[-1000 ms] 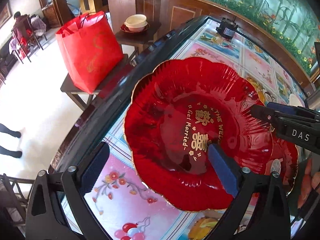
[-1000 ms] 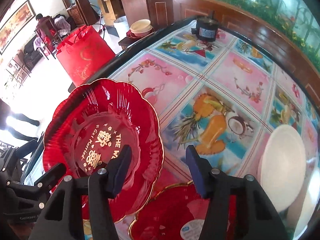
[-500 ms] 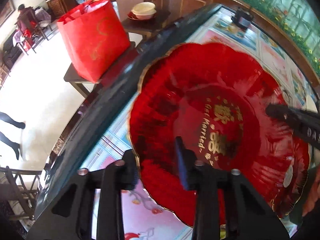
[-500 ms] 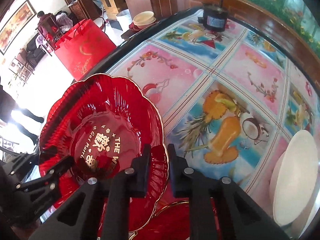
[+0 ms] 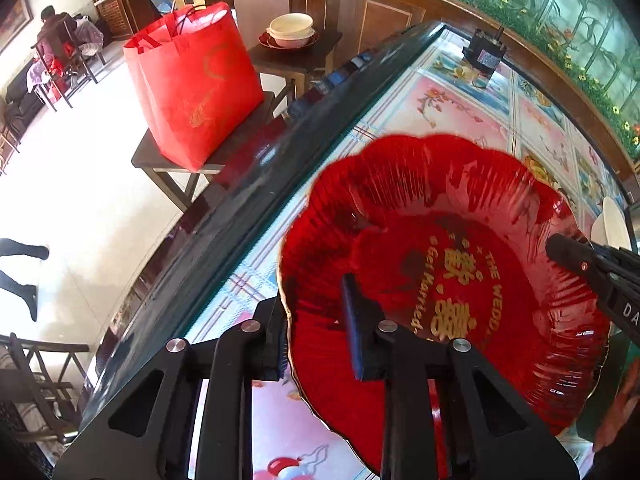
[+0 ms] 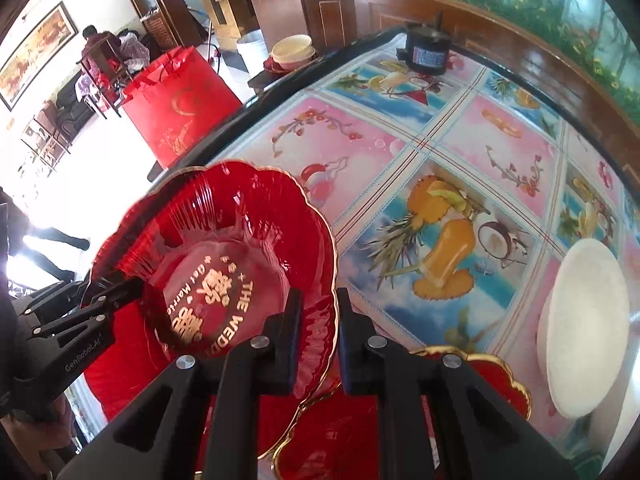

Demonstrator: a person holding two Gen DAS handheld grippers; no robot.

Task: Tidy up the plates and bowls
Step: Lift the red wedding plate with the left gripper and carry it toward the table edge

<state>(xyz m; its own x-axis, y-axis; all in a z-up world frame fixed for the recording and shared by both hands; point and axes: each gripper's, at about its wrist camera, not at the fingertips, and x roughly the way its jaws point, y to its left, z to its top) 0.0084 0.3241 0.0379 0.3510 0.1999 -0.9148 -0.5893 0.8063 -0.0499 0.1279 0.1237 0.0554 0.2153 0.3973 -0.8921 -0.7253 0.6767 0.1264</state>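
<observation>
Both grippers held the same red plate [image 5: 460,280], a scalloped dish with a gold rim and gold lettering in its well, tilted above the desk [image 6: 460,152].

In the left wrist view, the left gripper [image 5: 316,328] had just closed its jaws on the plate's rim at about 8 o'clock of the dish, one finger under the rim and the other inside the bowl of the plate. The right gripper's finger reached in from 3 o'clock and touched the far rim.

In the right wrist view, the right gripper [image 6: 320,336] had its jaws clamped on the rim at about 4 o'clock of the plate, one finger inside and one outside. The left gripper came in from 9 o'clock and pinched the opposite edge.

A second red plate [image 6: 460,392] lay on the desk just below the held one, at 6 o'clock of the right view, partly hidden by the gripper. A white dish [image 6: 584,328] sat at 3 o'clock, near the desk's edge. A black can-like object [image 6: 426,50] stood at 12 o'clock on the far side of the desk.

Off the desk, at 10 o'clock, a red bag [image 5: 192,84] stood on a small dark table [image 5: 176,168]. Cream bowls [image 5: 290,30] were stacked on another low table behind it.
</observation>
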